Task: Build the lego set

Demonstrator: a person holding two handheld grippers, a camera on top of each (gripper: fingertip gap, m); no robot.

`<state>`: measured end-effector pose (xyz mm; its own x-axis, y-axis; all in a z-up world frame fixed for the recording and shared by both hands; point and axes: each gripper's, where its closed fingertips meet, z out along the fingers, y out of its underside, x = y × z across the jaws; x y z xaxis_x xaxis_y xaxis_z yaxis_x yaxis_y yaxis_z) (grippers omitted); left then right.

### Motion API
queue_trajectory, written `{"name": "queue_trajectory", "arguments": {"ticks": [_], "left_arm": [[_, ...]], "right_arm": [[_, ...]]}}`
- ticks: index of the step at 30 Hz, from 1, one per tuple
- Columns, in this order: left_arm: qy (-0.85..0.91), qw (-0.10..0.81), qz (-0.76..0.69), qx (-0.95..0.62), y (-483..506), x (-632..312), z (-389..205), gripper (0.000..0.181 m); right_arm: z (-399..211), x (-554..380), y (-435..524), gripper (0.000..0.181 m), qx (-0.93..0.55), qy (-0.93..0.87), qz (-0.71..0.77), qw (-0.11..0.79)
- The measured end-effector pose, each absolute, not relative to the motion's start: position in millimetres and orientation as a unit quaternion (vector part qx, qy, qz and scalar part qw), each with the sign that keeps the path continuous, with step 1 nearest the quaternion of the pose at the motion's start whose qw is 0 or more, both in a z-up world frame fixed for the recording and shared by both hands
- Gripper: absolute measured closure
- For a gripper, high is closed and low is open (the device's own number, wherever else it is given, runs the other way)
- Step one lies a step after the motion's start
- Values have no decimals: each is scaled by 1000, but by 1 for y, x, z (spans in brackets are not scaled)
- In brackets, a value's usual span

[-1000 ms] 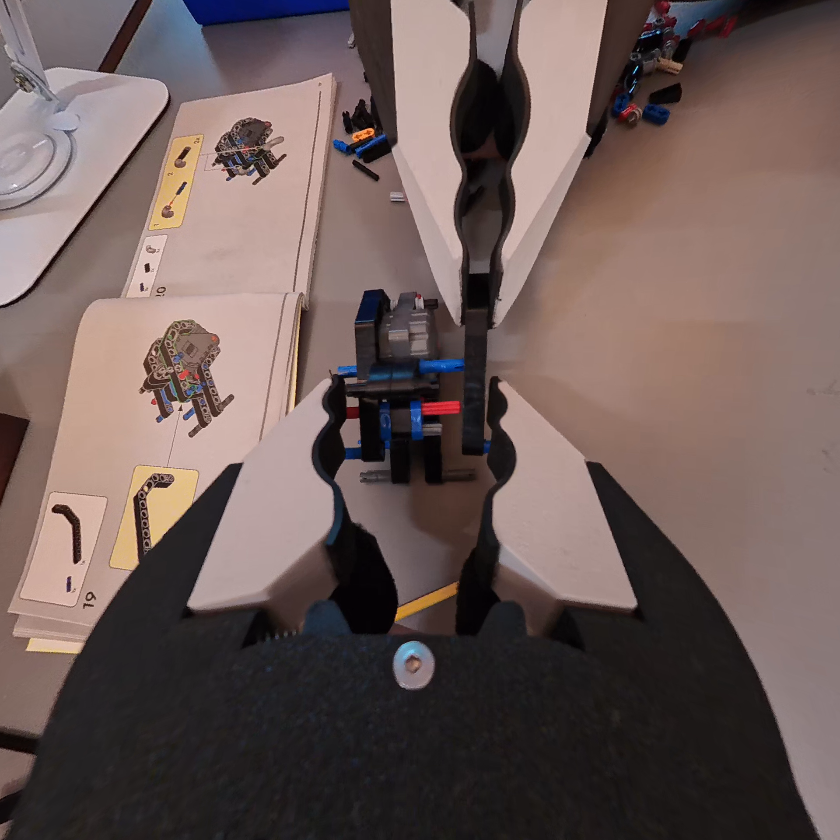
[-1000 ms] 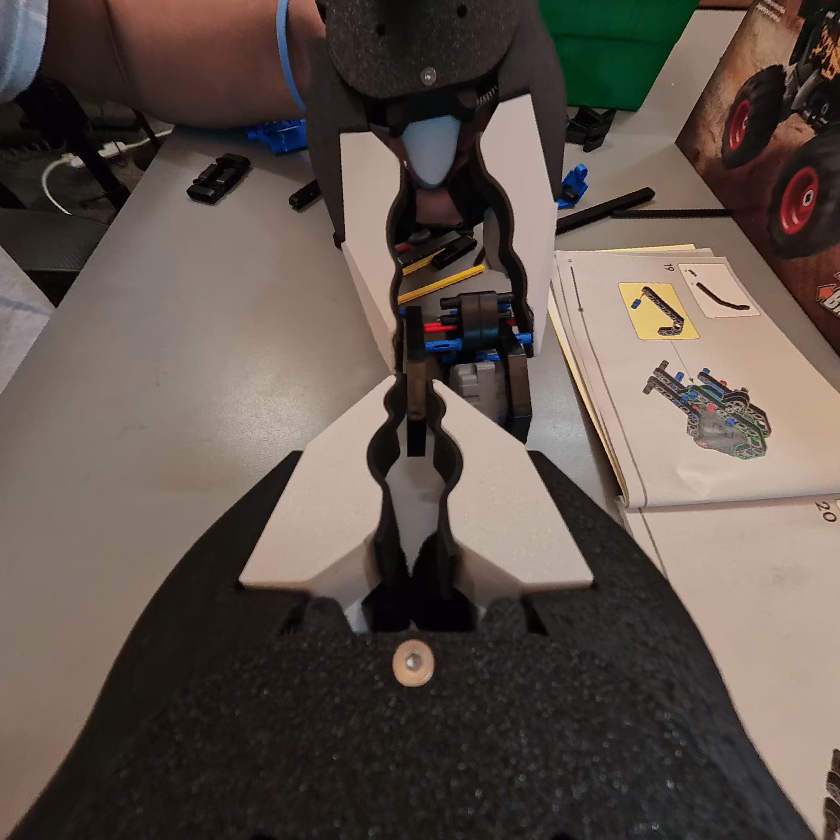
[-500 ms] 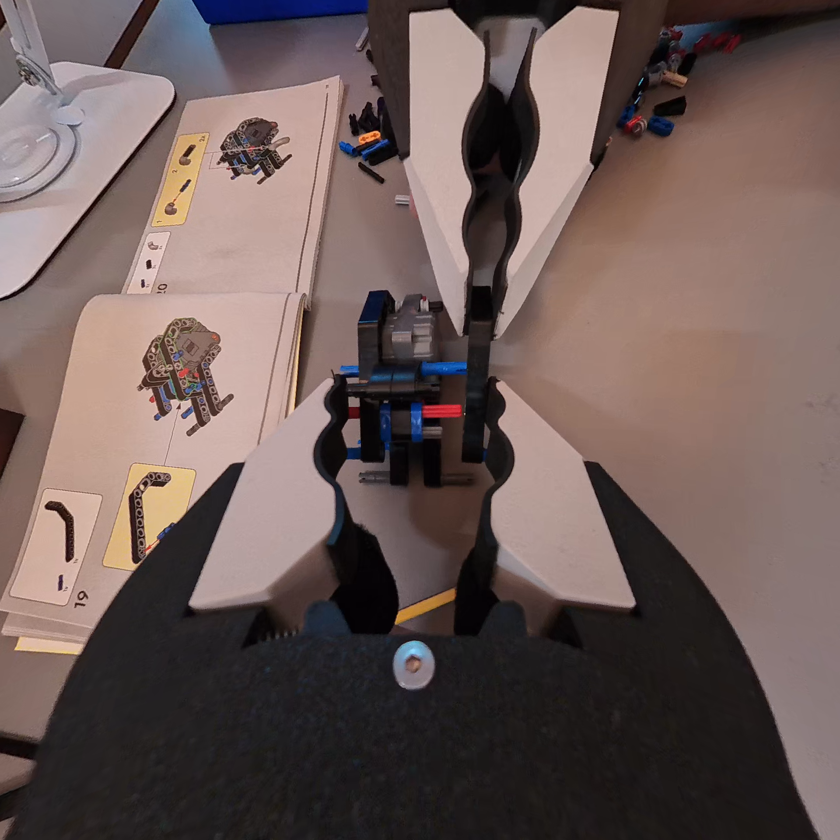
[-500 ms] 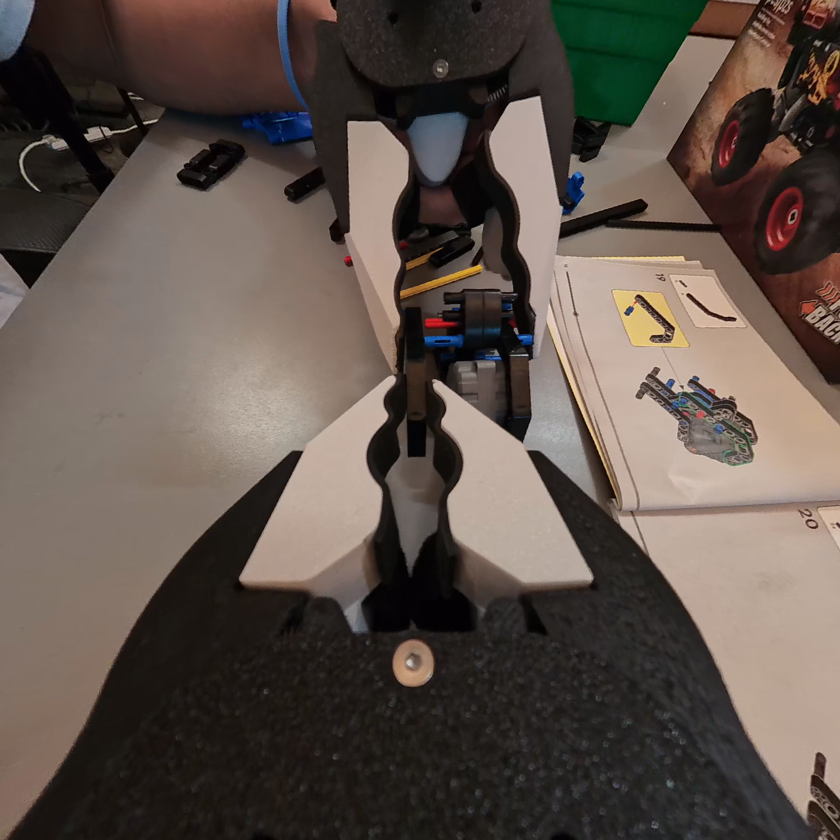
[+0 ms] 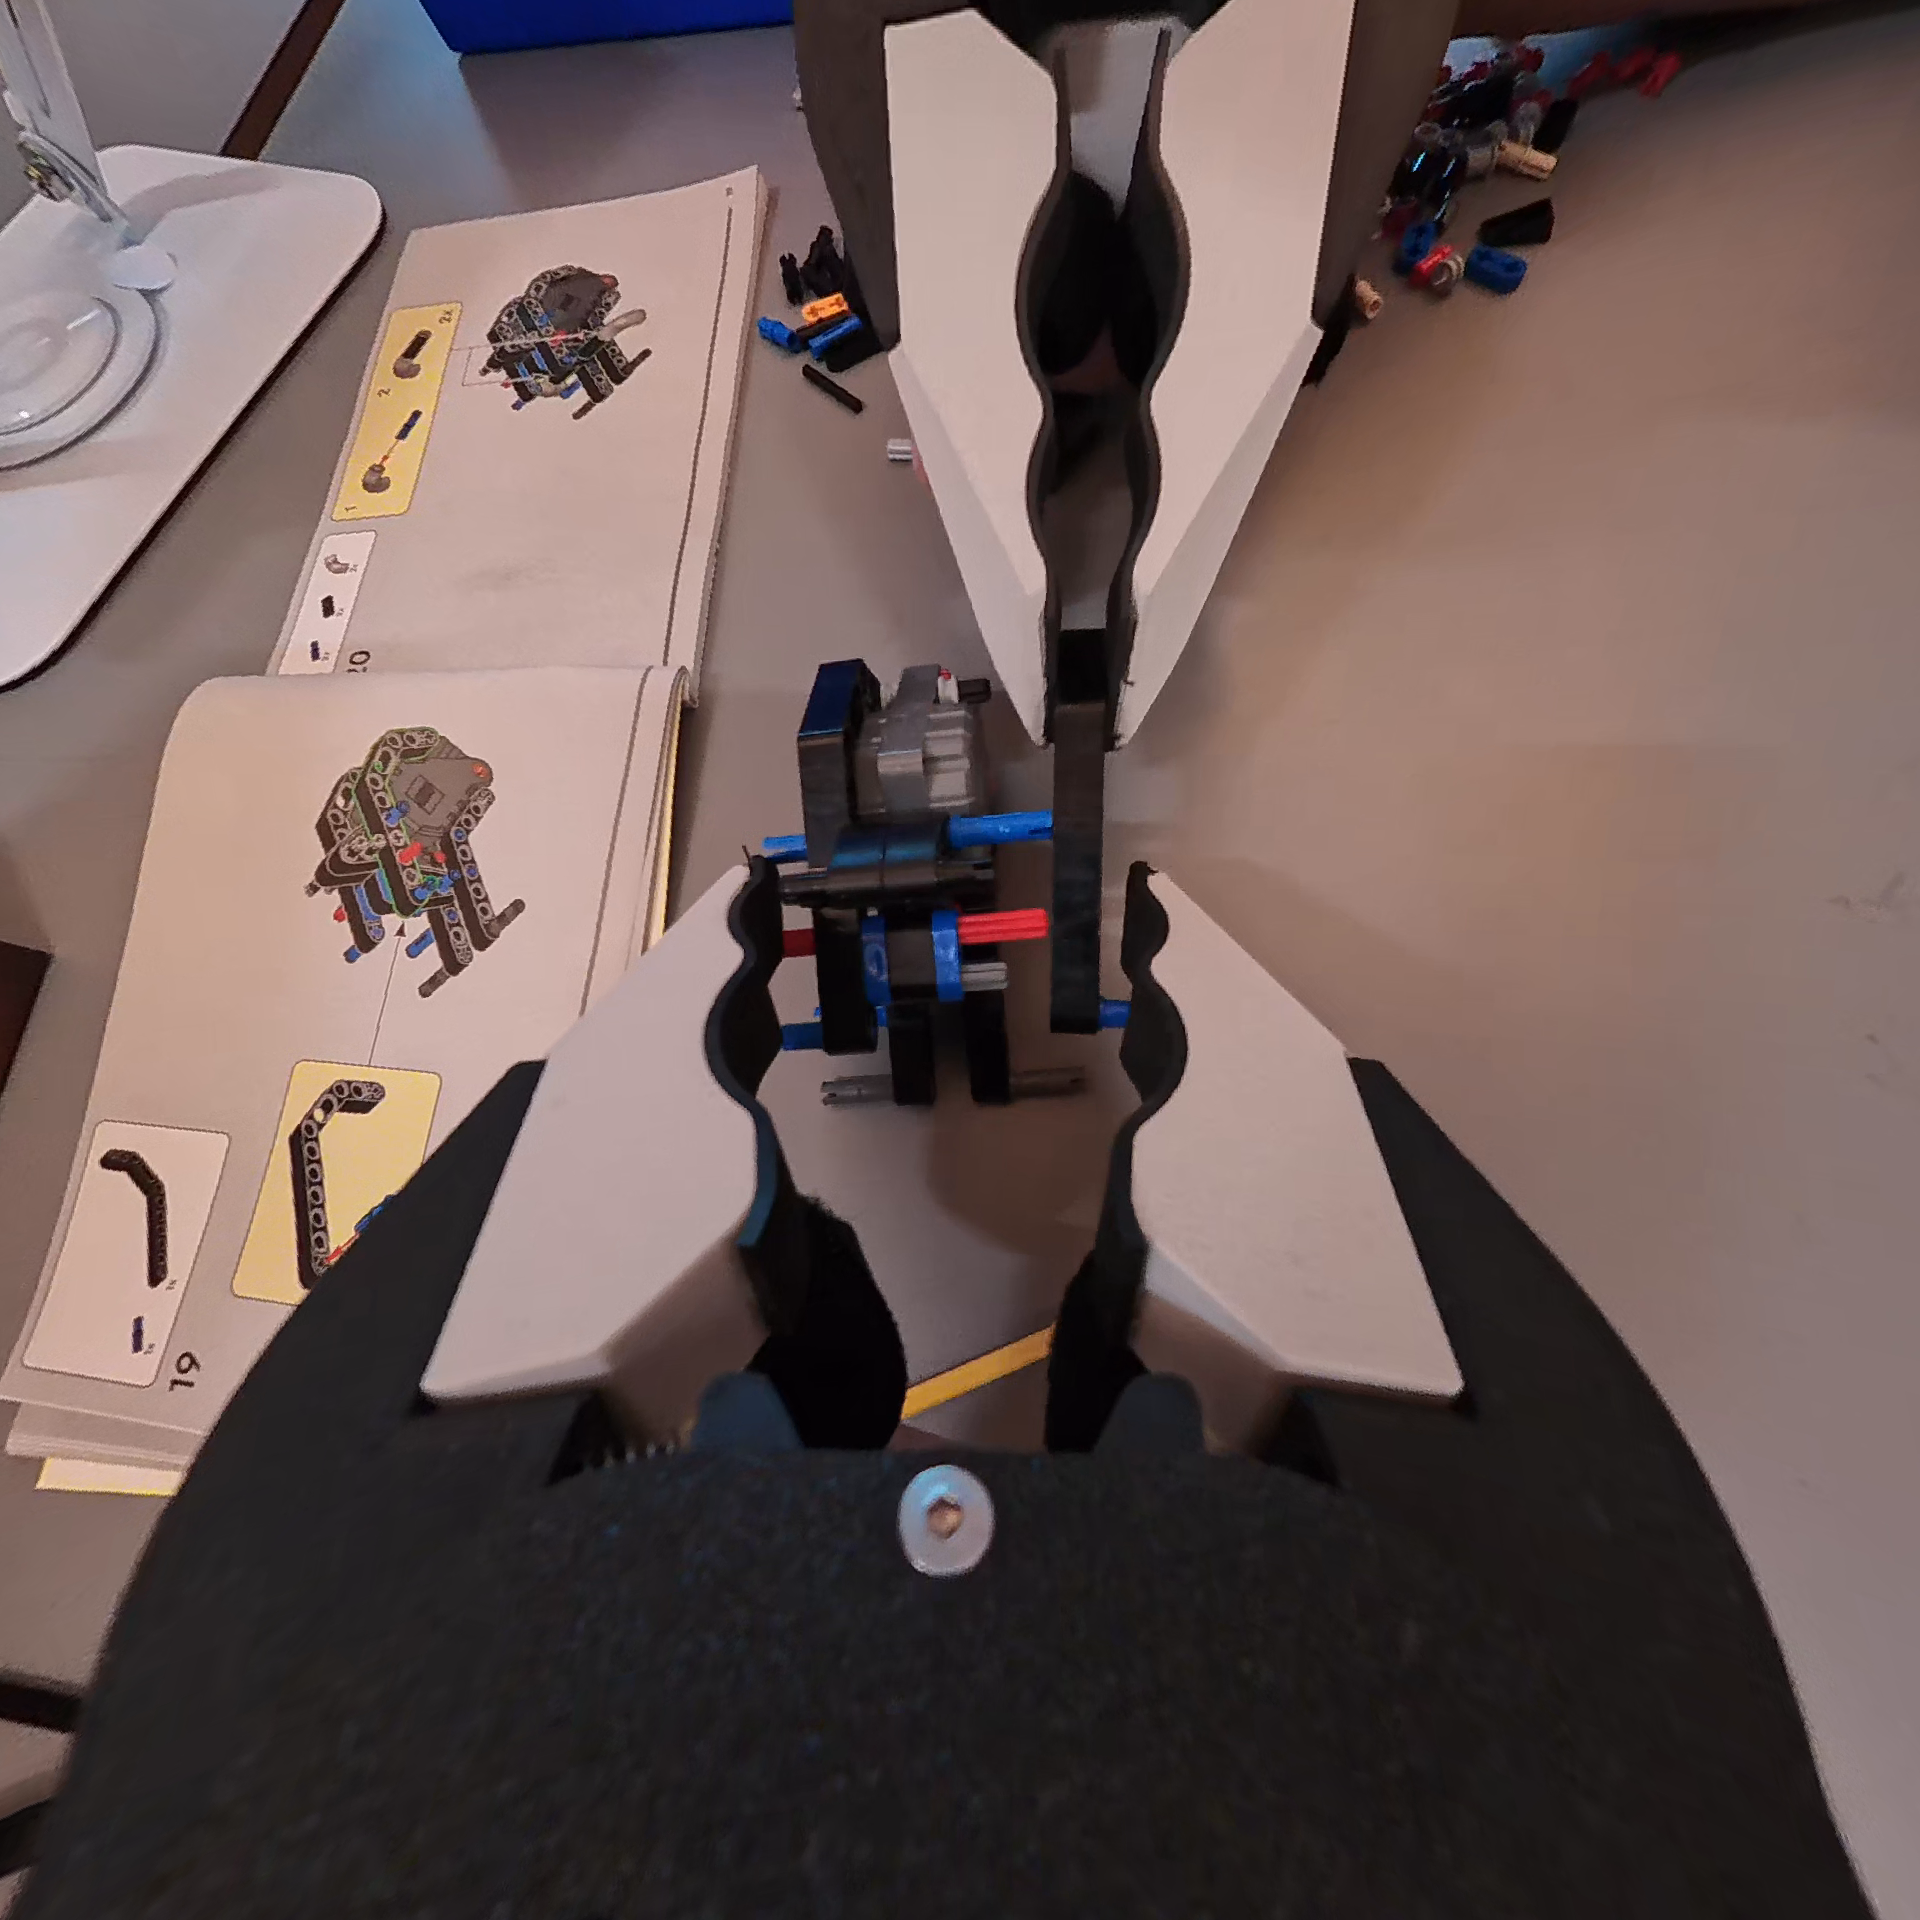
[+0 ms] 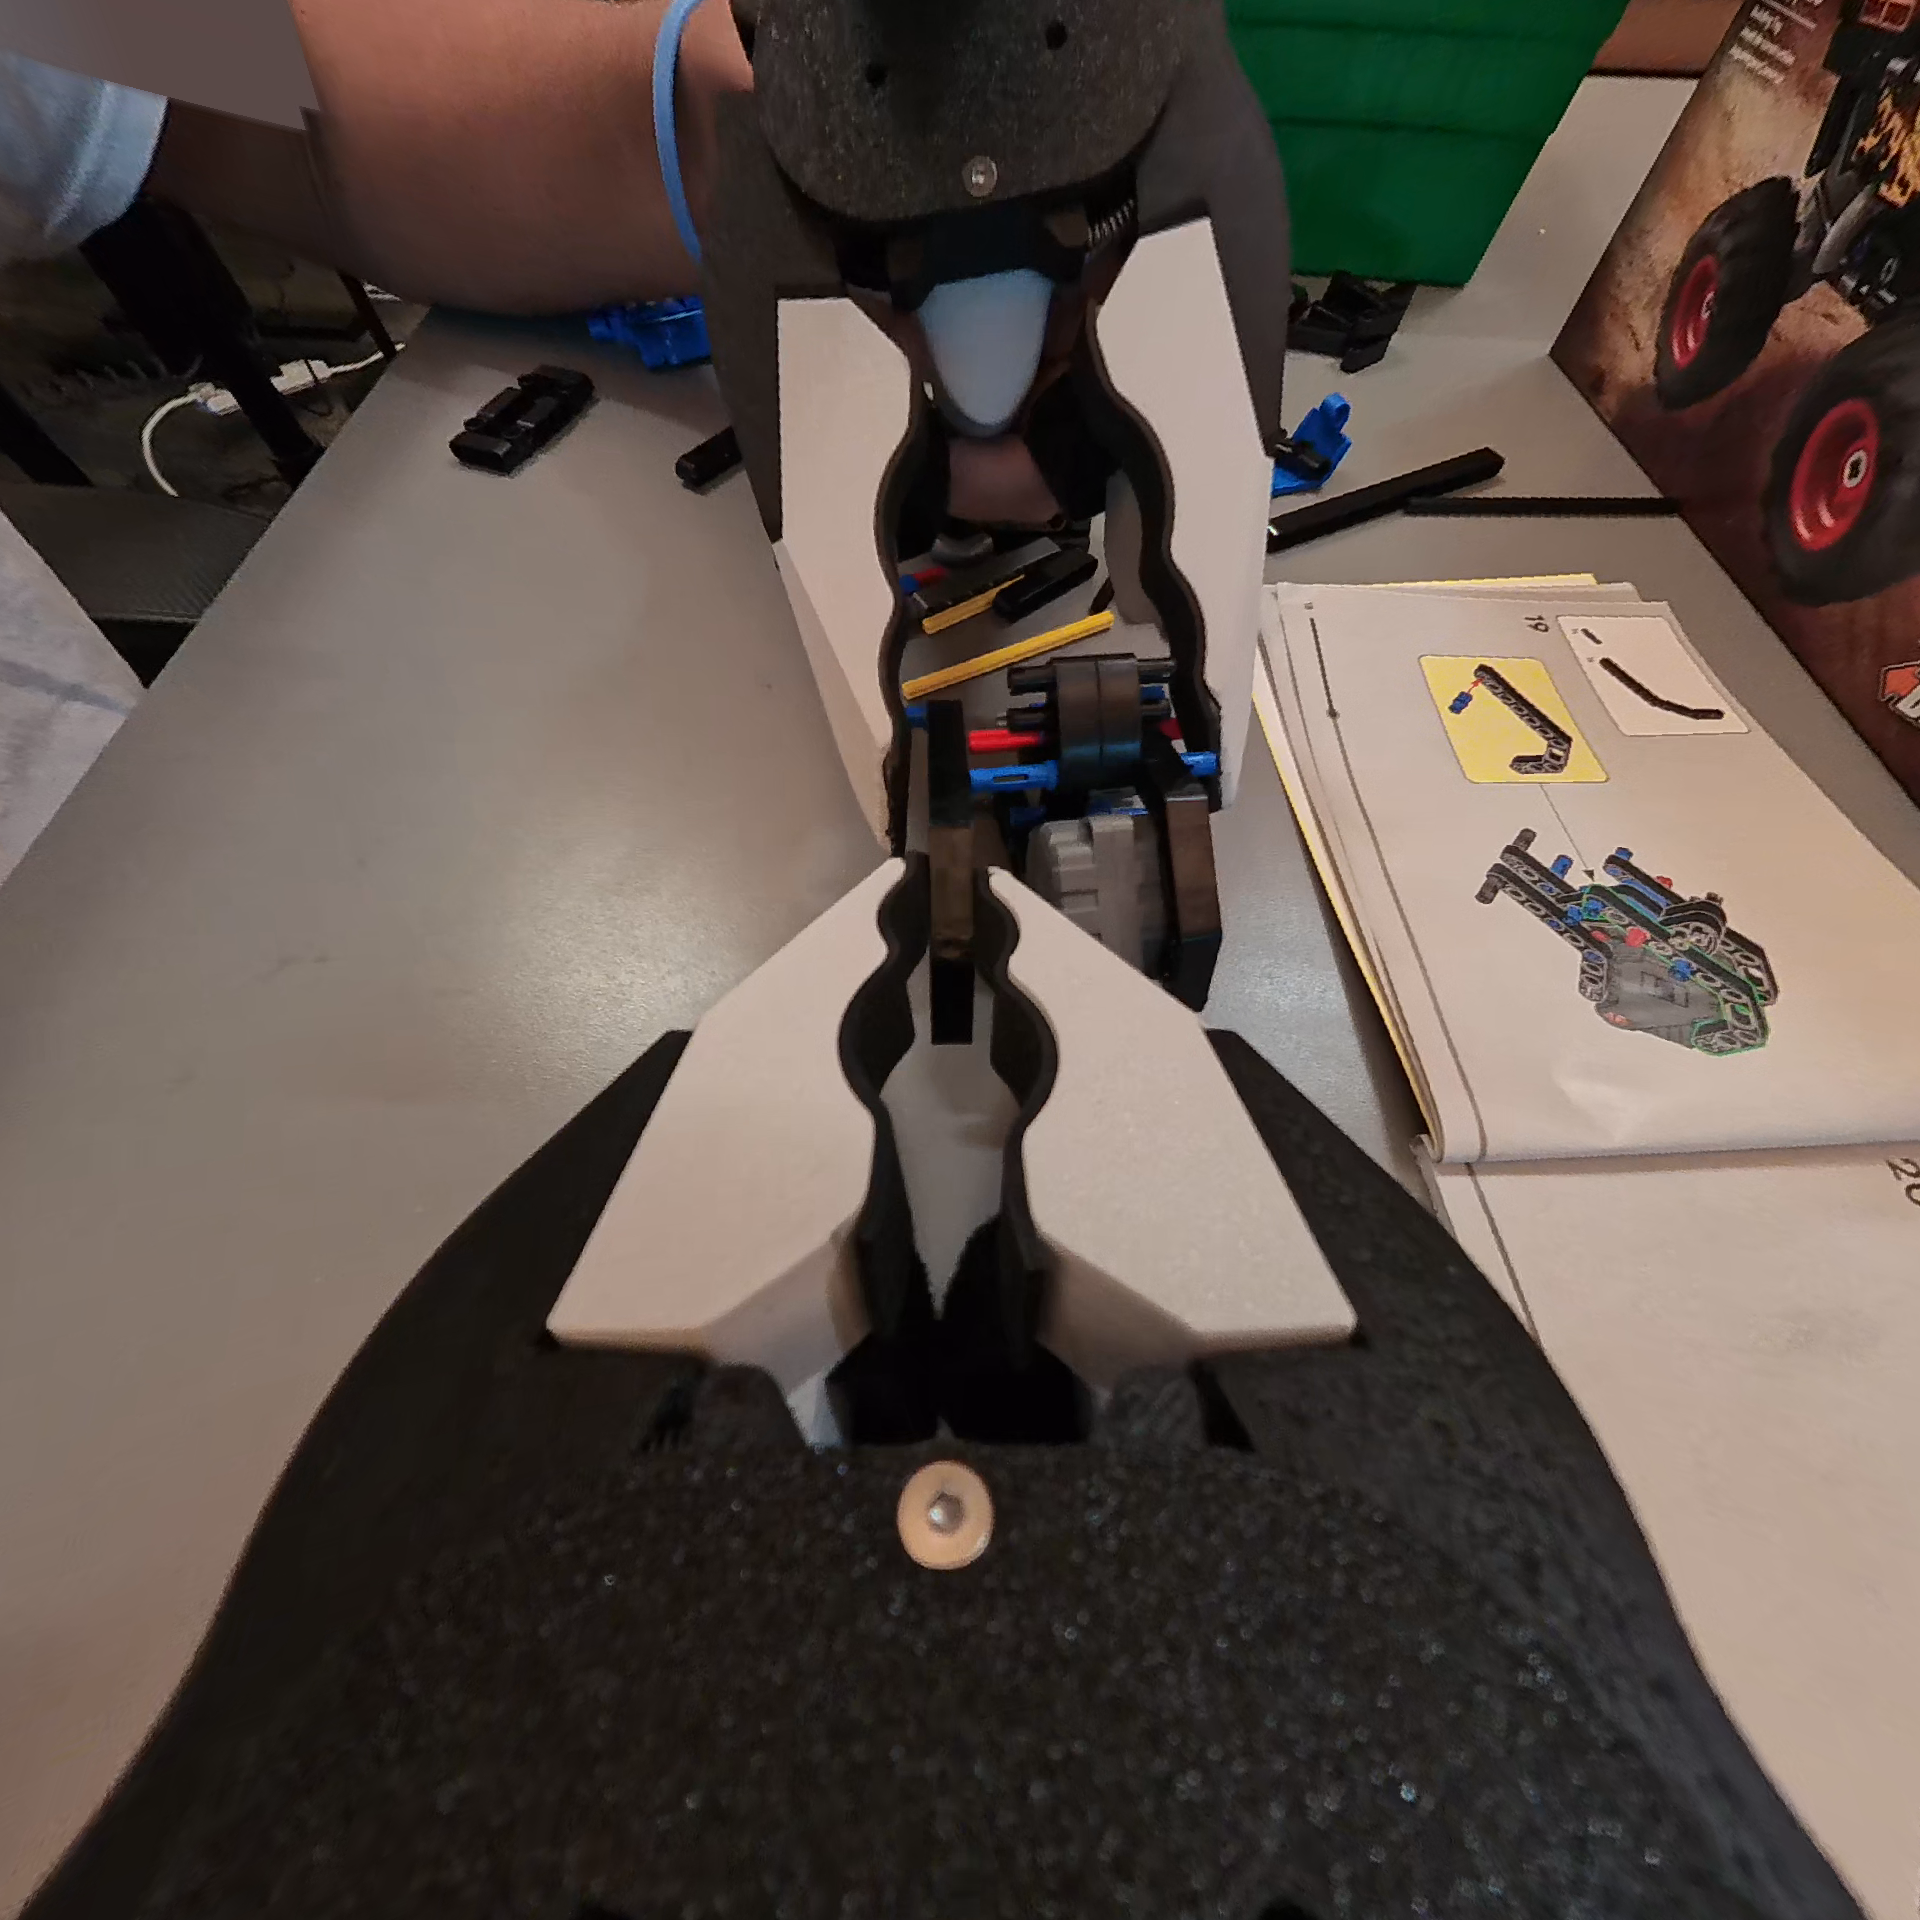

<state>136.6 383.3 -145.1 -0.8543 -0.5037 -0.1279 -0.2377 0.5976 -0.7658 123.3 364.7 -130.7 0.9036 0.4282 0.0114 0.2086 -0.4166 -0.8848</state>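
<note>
Near the middle of the table (image 5: 1558, 831), the right gripper (image 6: 945, 894) clenches a black beam (image 6: 948, 831) against the model's (image 5: 914, 883) side pins, presumably to press it on, while the released left gripper (image 5: 940, 935) brackets the model.

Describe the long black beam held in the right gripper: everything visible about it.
The black beam is a long, thin, plastic-looking lego piece, seen edge-on in both views. The right gripper is shut on one end; the rest sticks out past its fingertips, alongside the partly built assembly, by its blue and red pins. A blue pin sticks out near its free end. That end lies between the open left gripper's fingers, close to one inner pad; contact cannot be told. Holes and bends are not visible from this angle.
</note>
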Motion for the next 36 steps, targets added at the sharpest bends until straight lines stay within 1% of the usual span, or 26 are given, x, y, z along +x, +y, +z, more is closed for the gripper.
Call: {"name": "queue_trajectory", "arguments": {"ticks": [5,22,29,31,36], "left_arm": [[877,171,-396,-213,383,139,-145,121],[874,171,-400,-217,378,143,-144,123],[872,181,-396,-223,381,147,-144,126],[871,180,-399,-224,381,147,-144,126],[870,179,-401,-226,381,147,-144,126]], "right_arm": [[-130,123,365,175,-833,-191,109,508],[-130,127,363,174,-842,-184,99,498],[-132,130,364,169,-852,-175,70,489],[-132,129,363,171,-852,-172,83,487],[-127,133,361,161,-853,-163,74,491]]}}
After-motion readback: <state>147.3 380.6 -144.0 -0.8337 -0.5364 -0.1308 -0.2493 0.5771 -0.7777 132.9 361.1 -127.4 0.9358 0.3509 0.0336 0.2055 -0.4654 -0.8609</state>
